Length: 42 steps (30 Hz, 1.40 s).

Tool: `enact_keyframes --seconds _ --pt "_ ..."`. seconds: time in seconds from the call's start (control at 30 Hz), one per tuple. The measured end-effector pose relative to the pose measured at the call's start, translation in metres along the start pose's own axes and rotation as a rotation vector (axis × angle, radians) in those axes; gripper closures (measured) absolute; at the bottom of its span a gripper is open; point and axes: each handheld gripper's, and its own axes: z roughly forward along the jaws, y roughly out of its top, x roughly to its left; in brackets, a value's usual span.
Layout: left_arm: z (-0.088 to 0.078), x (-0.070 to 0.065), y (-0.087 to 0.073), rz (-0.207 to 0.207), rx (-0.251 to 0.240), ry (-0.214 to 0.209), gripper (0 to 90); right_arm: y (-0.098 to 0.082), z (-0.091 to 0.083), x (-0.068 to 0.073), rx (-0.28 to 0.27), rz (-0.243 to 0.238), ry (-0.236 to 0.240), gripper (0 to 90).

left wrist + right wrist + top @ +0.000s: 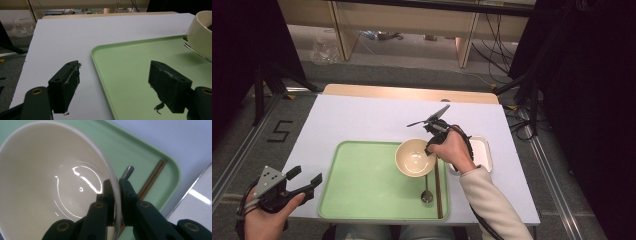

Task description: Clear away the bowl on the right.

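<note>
Tabletop [362,117] first: a pale white sheet covers it, with a strip of bare wood showing along the far edge; on its near half lies a green tray [362,190], rounded at the corners, its near-left corner also seen in the left gripper view [105,75]; just off the tray's right edge sits a small white rectangular dish [482,150], partly behind the person's right hand.

Next in size, the cream bowl [413,158] rests at the tray's far right part; in the right gripper view its glossy inside [50,177] faces the camera, and its rim runs straight up between the two black jaws; the right gripper [430,148] is pinched onto that rim, one jaw inside the bowl and one outside, the gap narrow and taken up by the wall of the bowl.

Left gripper [307,181] is held over the table's near-left corner, just beside the tray; its jaws stand wide apart with nothing between them, one over the white sheet and one over the green tray floor.

Smaller things: a pair of brown chopsticks [438,192] lies along the tray's right edge; a metal spoon [426,192] lies just to their left, its handle passing under the bowl.
</note>
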Motion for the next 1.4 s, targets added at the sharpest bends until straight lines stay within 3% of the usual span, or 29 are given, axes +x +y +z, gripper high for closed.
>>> enact_keyframes --seconds 0.03,0.17,0.23,0.4,0.47,0.57,0.83,0.87,0.9,1.13,1.33,1.4 --pt "0.0 0.0 0.0 0.0 0.0 -0.001 24.6 0.0 0.001 0.002 0.014 0.028 0.018 84.8" --pt "0.0 0.0 0.0 0.0 0.0 -0.001 24.6 0.001 0.007 0.005 0.001 -0.006 0.022 84.8" --pt "0.0 0.0 0.0 0.0 0.0 -0.001 24.6 0.002 0.008 0.009 0.016 0.006 0.03 84.8" --pt "0.0 0.0 0.0 0.0 -0.001 -0.001 24.6 0.002 0.017 0.014 0.0 -0.015 0.029 84.8" --pt "0.0 0.0 0.0 0.0 0.0 -0.001 24.6 0.003 0.017 0.017 0.042 0.007 0.041 84.8" --pt "0.0 0.0 0.0 0.0 0.0 -0.001 24.6 0.003 0.022 0.017 0.024 -0.029 0.039 84.8" --pt "0.0 0.0 0.0 0.0 -0.001 -0.001 24.6 0.003 0.033 0.023 0.029 -0.033 0.053 84.8" --pt "0.0 0.0 0.0 0.0 -0.001 -0.001 24.5 0.003 0.034 0.022 0.04 -0.05 0.046 84.8" --pt "0.0 0.0 0.0 0.0 -0.001 -0.001 24.6 0.003 0.034 0.025 0.061 -0.01 0.058 84.8" --pt "0.0 0.0 0.0 0.0 -0.001 -0.001 24.6 0.003 0.04 0.029 0.067 0.005 0.062 84.8" --pt "0.0 0.0 0.0 0.0 -0.001 -0.002 24.6 0.002 0.042 0.027 0.045 -0.002 0.071 84.5" --pt "0.0 0.0 0.0 0.001 0.0 -0.002 24.6 0.003 0.04 0.024 0.021 -0.035 0.036 80.9"
